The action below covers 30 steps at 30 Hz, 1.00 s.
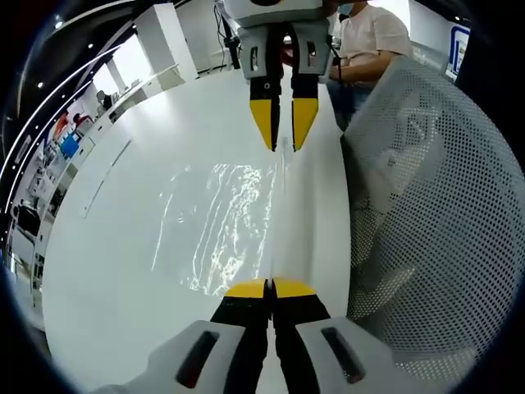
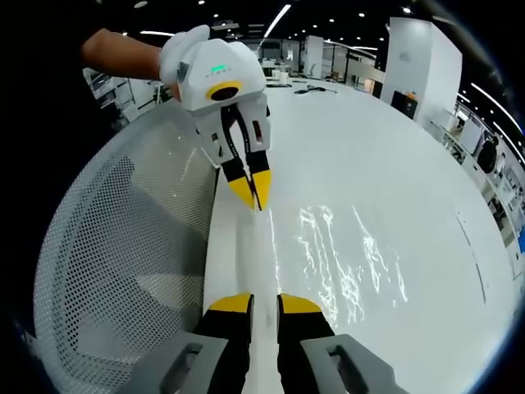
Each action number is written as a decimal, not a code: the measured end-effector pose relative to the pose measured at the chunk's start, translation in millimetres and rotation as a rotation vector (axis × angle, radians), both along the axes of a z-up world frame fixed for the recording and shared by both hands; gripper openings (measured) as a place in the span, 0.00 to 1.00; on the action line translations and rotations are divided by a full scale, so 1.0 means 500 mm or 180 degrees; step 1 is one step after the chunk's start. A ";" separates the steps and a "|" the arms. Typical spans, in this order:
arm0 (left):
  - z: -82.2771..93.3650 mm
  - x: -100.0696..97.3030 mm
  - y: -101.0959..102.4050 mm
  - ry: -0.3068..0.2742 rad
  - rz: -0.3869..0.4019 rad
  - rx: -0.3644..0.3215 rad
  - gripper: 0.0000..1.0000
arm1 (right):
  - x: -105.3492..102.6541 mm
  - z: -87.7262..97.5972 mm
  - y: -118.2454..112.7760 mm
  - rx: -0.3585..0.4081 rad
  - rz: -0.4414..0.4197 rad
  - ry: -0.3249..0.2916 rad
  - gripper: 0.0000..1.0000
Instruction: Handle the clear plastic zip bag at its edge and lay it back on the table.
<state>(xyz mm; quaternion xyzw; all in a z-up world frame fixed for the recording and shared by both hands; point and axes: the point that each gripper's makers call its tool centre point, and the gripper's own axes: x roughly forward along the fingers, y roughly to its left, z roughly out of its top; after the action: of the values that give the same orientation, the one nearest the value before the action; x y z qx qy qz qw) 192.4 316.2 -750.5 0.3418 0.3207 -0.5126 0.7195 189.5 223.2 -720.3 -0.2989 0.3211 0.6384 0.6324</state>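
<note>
The zip bag (image 1: 221, 230) lies flat on the white bench (image 1: 115, 271), in the middle of the left gripper view, its crinkles shining. The left claw (image 1: 271, 289) at the bottom is pressed together on the bag's near edge. The right claw (image 1: 283, 123), at the upper centre, looks narrow around the far end of the same edge. Holding both ends probably keeps the bag stretched and flat. A mesh chair (image 1: 426, 205) stands at the right.
</note>
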 end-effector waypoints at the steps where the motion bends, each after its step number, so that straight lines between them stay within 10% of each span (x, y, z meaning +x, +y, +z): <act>1: 0.000 0.000 0.000 -0.0003 -0.0005 0.0002 0.00 | 0.000 0.001 0.001 0.0008 -0.0006 0.0004 0.07; 30: 0.032 -0.004 -0.025 -0.0213 -0.0128 -0.0120 0.00 | 0.000 -0.017 0.046 -0.0008 -0.0123 0.0045 0.04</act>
<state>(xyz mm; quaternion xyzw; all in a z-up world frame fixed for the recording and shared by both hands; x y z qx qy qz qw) 190.2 303.5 -734.6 0.3516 0.2798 -0.5212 0.7256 189.3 246.2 -728.9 -0.2889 0.3321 0.6278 0.6420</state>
